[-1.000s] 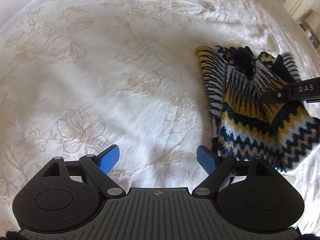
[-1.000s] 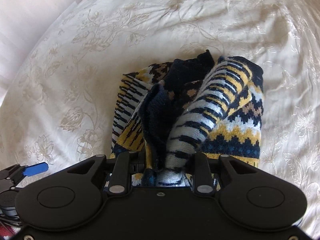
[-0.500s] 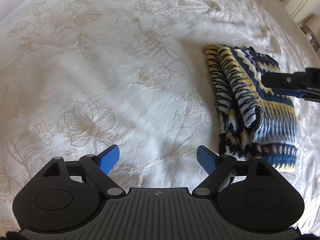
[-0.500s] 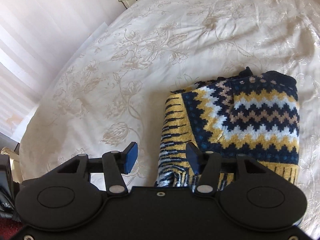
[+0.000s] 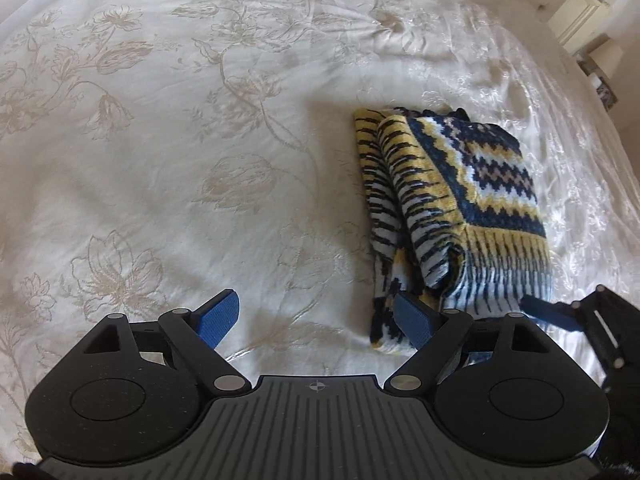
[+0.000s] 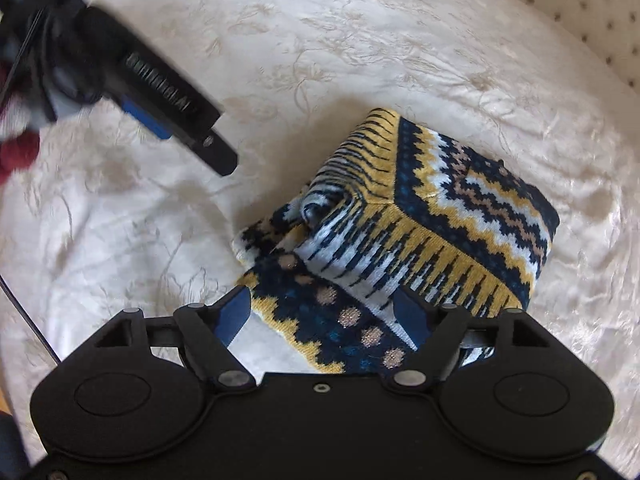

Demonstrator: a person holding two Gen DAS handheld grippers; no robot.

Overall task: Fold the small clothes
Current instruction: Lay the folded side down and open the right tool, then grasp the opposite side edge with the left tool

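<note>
Right gripper (image 6: 322,318): at the bottom of its own view, blue pads standing apart; its jaws have just been opening. A corner of the sweater lies between the pads, but they do not press on it.
Left gripper (image 5: 316,320): at the bottom of its own view, blue pads wide apart over bare bedspread, nothing between them; its right pad overlaps the sweater's near edge in the picture.
Sweater (image 5: 452,208): folded into a compact bundle, navy, yellow, white and tan zigzag knit, lying on the bed at the right of centre in the left view and at the centre in the right view; a striped sleeve lies along its left side.
Bedspread (image 5: 180,140): cream with a pale floral pattern, lightly creased.
Headboard (image 6: 592,8): tufted, at the upper right of the right view.
</note>
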